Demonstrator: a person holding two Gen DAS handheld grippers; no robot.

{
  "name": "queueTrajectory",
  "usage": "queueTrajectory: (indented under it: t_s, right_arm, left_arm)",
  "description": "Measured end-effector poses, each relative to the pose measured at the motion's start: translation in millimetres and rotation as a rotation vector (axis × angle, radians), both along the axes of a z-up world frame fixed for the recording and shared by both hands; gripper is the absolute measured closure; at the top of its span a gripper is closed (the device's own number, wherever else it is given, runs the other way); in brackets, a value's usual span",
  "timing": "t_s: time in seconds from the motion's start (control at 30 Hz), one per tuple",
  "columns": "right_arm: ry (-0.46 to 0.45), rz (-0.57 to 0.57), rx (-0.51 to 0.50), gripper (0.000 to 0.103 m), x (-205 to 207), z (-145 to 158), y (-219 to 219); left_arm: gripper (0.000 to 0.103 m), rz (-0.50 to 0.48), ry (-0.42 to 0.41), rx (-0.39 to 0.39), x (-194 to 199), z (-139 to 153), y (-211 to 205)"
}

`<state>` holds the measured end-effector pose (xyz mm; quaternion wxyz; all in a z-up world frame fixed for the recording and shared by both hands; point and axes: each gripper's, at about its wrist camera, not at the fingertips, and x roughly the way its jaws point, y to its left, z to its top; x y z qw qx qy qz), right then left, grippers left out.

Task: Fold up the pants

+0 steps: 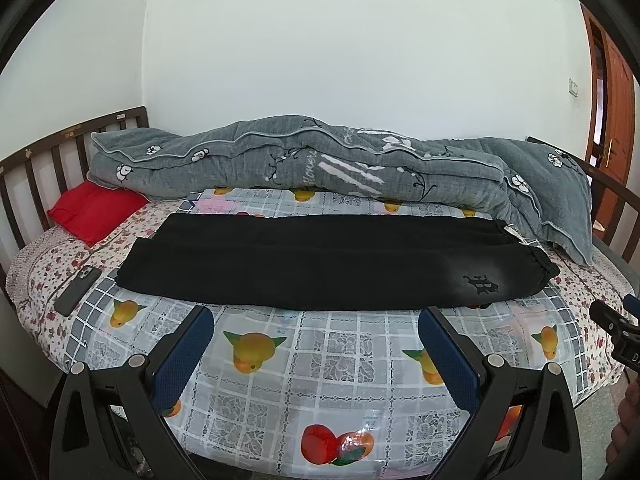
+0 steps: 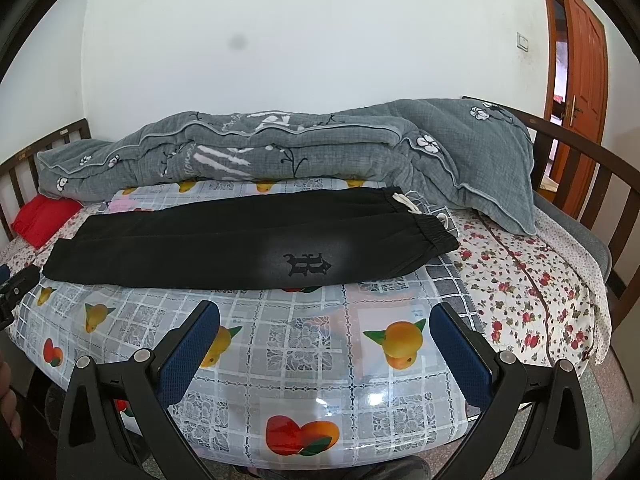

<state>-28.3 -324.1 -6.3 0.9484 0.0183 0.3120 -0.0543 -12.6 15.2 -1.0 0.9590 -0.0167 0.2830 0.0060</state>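
Black pants [image 1: 304, 264] lie flat across the bed, legs stacked lengthwise, waistband with white drawstring at the right, cuffs at the left. A black emblem shows near the waist. They also show in the right wrist view [image 2: 224, 248]. My left gripper [image 1: 316, 320] is open and empty, held above the fruit-print cloth just in front of the pants' near edge. My right gripper [image 2: 326, 316] is open and empty, also in front of the pants, below the emblem [image 2: 307, 264]. The right gripper's tip shows at the right edge of the left wrist view [image 1: 612, 320].
A rumpled grey quilt [image 1: 320, 164] lies along the wall behind the pants. A red pillow [image 1: 94, 212] sits at the left by the wooden headboard. A dark phone [image 1: 78, 288] lies left of the cuffs. A wooden rail [image 2: 580, 160] and an orange door [image 2: 580, 80] are at the right.
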Motion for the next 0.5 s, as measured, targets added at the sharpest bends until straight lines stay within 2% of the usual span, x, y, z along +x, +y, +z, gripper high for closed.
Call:
queueTrajectory:
  t_s: [0.5]
  right_arm:
    - [-0.002,-0.001,-0.001,0.0,-1.2,0.2,-1.1]
  left_arm:
    - [0.0,-0.002,-0.002,-0.002,-1.9,0.9,-2.4]
